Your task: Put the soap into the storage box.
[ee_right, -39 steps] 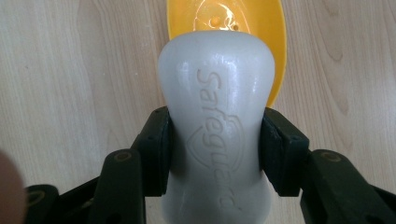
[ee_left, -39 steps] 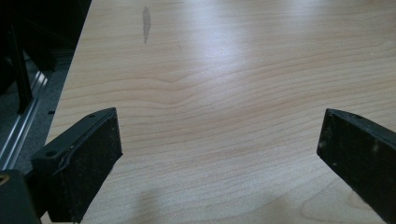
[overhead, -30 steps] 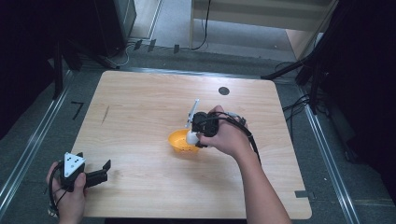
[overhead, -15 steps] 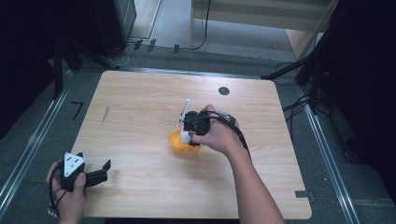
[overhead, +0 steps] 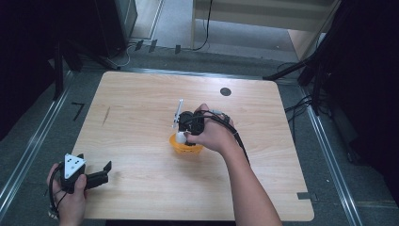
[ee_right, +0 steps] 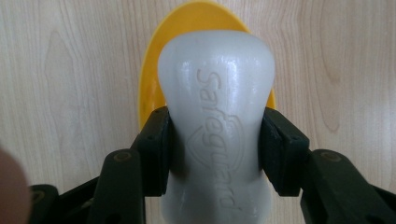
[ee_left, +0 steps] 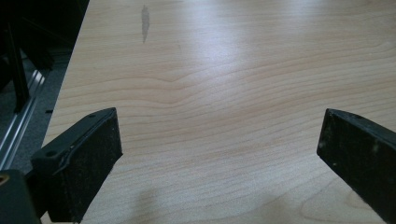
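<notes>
Overhead, a light wooden table (overhead: 141,122) is seen from above, with a person's two forearms coming in from the bottom edge. Near the middle of the table the right gripper (overhead: 184,132) points down over a small orange-yellow bowl (overhead: 181,147), and the hand (overhead: 212,134) holding it covers part of the bowl's right side. A black cable (overhead: 237,139) runs from this gripper back along the forearm. Its two black jaws are clamped on a white bar of soap (ee_right: 217,126), one pad pressed against each long side of the bar's narrow waist. The word "Safeguard" is moulded into the bar's face. In the right gripper view the soap hangs directly above the bowl (ee_right: 149,93), whose yellow rim curves out behind the bar's top and left side; whether the soap touches the bowl cannot be told.

Well apart from this, at the near left corner of the table, the left gripper (overhead: 106,170) lies low over the wood, carrying a grey three-cornered plate (overhead: 74,165) on top. Its jaws stand wide apart with nothing between them, and the left gripper view shows bare wood grain and a dark smudge (ee_left: 145,21) on the table (ee_left: 224,93) farther off.

A small black disc (overhead: 225,91) sits near the table's far edge
</notes>
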A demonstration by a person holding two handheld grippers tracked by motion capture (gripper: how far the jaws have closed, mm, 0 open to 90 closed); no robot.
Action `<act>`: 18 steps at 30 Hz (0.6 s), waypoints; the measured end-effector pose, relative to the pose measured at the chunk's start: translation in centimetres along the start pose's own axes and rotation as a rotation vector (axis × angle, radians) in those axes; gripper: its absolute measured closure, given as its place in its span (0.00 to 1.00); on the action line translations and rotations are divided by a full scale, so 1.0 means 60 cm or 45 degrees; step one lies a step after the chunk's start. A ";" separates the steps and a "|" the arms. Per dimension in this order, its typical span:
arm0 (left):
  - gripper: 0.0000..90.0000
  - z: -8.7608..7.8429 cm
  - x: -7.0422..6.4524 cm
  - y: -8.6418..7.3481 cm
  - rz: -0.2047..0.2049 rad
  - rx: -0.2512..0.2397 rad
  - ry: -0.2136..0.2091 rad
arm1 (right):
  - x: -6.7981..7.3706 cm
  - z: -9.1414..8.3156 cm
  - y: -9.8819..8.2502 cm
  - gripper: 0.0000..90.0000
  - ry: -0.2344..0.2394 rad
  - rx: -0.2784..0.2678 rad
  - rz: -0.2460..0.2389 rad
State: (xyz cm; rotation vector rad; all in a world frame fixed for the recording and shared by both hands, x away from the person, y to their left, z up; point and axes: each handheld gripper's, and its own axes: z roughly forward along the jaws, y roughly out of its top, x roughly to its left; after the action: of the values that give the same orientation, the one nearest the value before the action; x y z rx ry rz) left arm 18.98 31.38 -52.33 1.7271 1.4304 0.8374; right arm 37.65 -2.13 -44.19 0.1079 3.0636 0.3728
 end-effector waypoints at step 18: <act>0.00 0.000 0.002 0.000 -0.009 0.005 -0.005 | -0.006 0.023 0.001 0.53 0.050 0.006 0.030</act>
State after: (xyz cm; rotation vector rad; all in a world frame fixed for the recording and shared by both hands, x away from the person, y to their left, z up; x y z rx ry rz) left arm 19.00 31.49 -52.31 1.7247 1.4353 0.8276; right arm 38.11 -1.77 -45.51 0.1384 3.1048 0.3730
